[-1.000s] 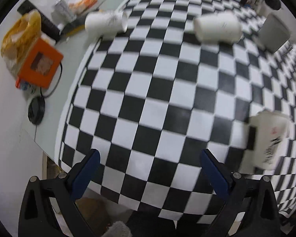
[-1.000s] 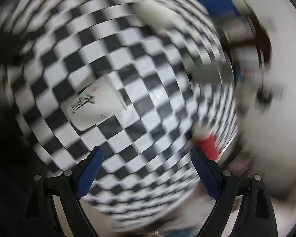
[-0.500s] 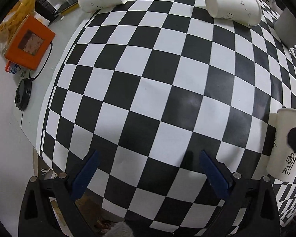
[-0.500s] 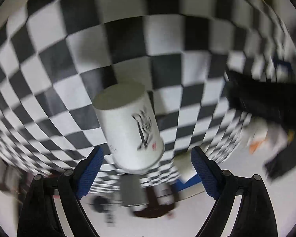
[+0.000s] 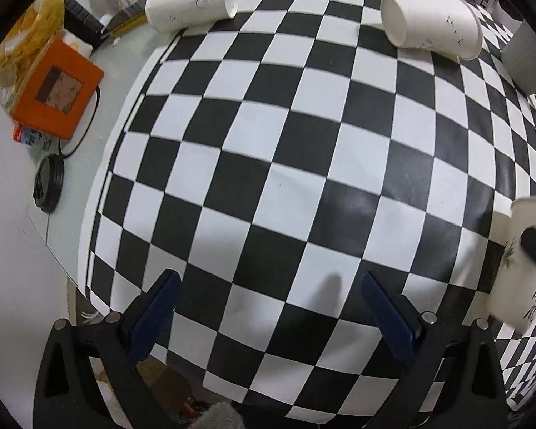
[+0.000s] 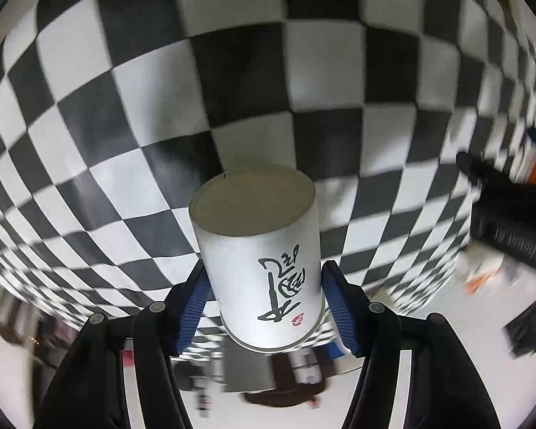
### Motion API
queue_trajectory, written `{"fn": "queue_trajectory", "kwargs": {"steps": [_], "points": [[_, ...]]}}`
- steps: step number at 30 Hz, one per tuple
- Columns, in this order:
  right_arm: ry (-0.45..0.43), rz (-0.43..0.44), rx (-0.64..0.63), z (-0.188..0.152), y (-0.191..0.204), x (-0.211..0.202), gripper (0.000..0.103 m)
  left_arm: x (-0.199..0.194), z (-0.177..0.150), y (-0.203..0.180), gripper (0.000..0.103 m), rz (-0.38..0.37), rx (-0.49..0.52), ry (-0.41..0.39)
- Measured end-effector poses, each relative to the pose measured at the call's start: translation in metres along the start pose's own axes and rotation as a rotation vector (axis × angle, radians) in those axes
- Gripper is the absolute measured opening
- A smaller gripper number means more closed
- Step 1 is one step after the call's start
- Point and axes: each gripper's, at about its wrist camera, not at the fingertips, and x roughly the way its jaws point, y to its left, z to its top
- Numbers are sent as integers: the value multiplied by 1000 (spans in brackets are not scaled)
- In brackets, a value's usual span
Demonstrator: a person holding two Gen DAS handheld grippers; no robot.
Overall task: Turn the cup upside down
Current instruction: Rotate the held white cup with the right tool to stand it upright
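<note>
A white paper cup with black calligraphy sits between the blue pads of my right gripper, its flat base toward the camera side and its rim nearer me; the pads press its sides. The same cup shows at the right edge of the left wrist view with a dark finger across it. My left gripper is open and empty over the checkered cloth.
Two more white cups lie on their sides at the far edge, one left and one right. An orange box, a black round lid and a grey container sit around the cloth.
My right gripper has closed in around the cup, which now fills the space between its pads. The left gripper has shifted only slightly.
</note>
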Motion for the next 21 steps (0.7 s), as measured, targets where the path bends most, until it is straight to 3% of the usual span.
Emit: {"fn": "queue_trajectory", "kwargs": {"steps": [6,15,19,21], "points": [[45,208,333,-27,-29,1,64,-15,7,-9,103,5,28,-33],[64,790,1022,-111,-46,42,64,-38,18,-36,103,-2,83,-87],[88,1097,1338,-135,-16,67,64,-40,18,-45,103,-8,97,-85],[88,1207,1445,-143,-2,74,64,-41,16,-51,103,-9,102,-81]]}}
